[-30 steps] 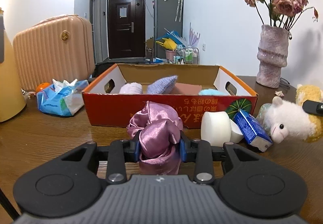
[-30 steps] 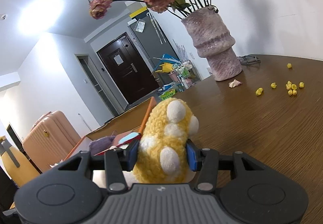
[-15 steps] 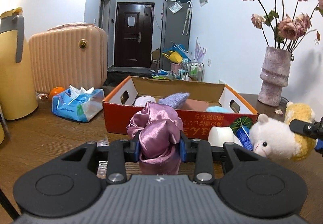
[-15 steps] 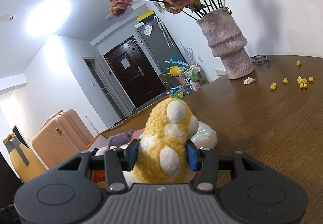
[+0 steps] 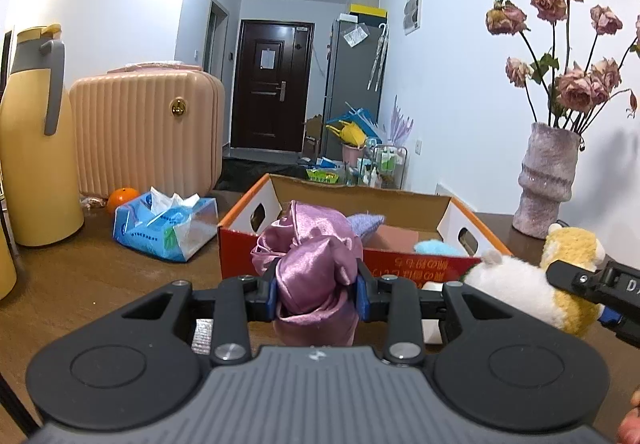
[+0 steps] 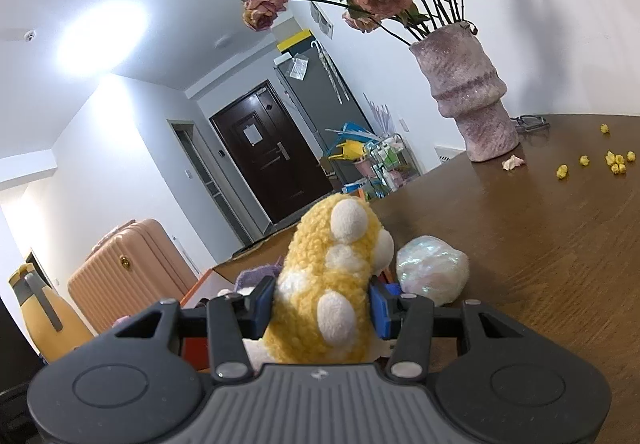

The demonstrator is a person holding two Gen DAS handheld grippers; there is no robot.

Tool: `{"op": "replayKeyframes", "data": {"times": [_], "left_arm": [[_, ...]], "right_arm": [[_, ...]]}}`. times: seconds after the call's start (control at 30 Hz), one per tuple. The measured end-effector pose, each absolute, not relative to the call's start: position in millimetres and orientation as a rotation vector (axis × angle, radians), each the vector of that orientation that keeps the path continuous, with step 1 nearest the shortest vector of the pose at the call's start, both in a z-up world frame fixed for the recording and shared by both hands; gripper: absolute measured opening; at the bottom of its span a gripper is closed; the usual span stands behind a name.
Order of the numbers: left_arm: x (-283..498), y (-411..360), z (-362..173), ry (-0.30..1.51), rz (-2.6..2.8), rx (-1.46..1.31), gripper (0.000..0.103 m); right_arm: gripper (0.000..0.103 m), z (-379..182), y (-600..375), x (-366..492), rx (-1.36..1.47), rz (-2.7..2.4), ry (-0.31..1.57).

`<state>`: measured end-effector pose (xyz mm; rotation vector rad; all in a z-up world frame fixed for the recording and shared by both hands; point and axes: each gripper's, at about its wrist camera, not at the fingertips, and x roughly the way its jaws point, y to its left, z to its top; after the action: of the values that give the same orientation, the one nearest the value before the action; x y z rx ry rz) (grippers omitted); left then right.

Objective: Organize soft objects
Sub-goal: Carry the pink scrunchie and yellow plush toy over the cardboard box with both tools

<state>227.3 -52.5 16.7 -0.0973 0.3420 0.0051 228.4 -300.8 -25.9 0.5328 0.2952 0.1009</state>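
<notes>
**Both tongs hold soft things by the box**

The left tongs are closed tight on a pink cloth, held up in front of the box. The right tongs squeeze a yellow toy, up off the surface to the right of the box. A shiny white ball lies just beside the toy. A vase stands far behind the box, on the right.

The brown table had a red box, a tissue pack, an orange and a vase on it.
</notes>
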Motion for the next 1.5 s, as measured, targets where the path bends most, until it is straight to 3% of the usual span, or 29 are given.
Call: {"op": "replayKeyframes", "data": {"times": [1.5], "left_arm": [[333, -37, 27, 0.291, 0.048, -0.14, 0.035]], "right_arm": [[0.047, -14, -257, 337, 0.468, 0.121, 0.203]]}}
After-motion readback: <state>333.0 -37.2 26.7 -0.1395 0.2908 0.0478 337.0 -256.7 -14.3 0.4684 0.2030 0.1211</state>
